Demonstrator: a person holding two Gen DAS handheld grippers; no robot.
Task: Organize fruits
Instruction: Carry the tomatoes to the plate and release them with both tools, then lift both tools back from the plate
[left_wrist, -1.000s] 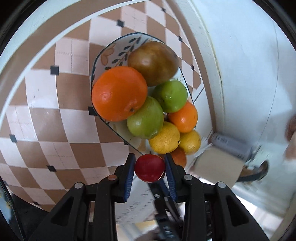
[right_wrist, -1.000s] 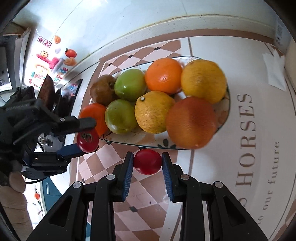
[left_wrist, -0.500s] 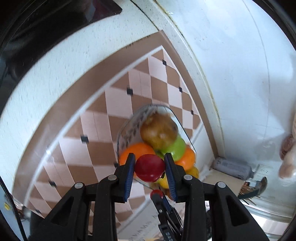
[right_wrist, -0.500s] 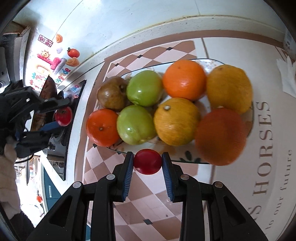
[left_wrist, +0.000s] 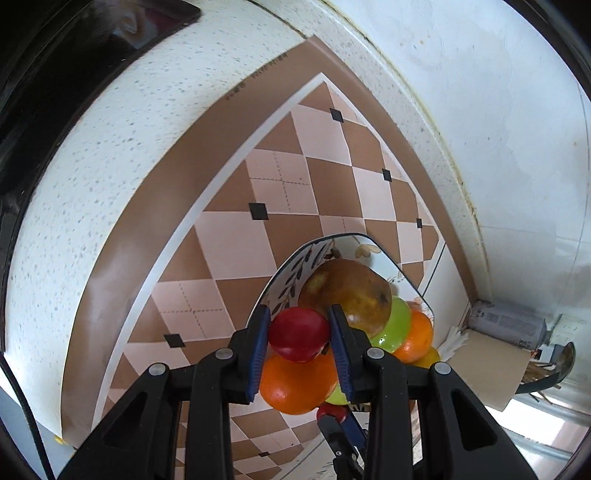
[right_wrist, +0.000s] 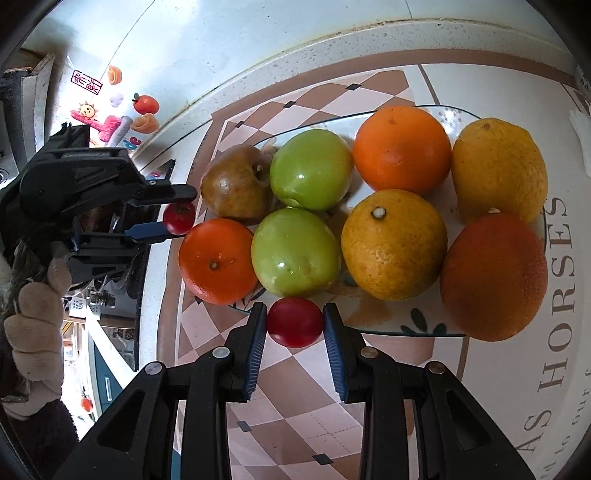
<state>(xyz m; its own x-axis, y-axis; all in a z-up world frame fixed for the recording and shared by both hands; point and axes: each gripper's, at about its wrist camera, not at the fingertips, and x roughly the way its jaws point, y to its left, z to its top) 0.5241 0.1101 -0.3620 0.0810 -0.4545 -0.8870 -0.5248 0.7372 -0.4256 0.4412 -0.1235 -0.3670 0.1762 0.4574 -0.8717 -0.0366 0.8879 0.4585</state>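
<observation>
Carrying one small red fruit apiece, both grippers work at the near-left corner of the glass plate (right_wrist: 424, 330): the left gripper (left_wrist: 300, 334) is clenched on a small red fruit (left_wrist: 298, 334), the right gripper (right_wrist: 294, 326) clenched on the second red fruit (right_wrist: 294, 326) just off the plate's near rim. The plate is full: brown pear (right_wrist: 238, 182), two green apples (right_wrist: 310, 168), oranges and lemons packed touching. Judgement: few gaps remain, so each red fruit wants lowering into a hollow between the larger fruits, or just beside the rim, with the grip kept until it rests, since a round fruit dropped on the pile would likely roll off. One gripper at a time avoids a clash over that corner. Against the earlier frames, the left gripper now sits beside the pear end of the plate, farther back than a second ago, and its view takes in more checked mat (left_wrist: 258, 229); the right view shows the plate shifted right, the grip unchanged.
</observation>
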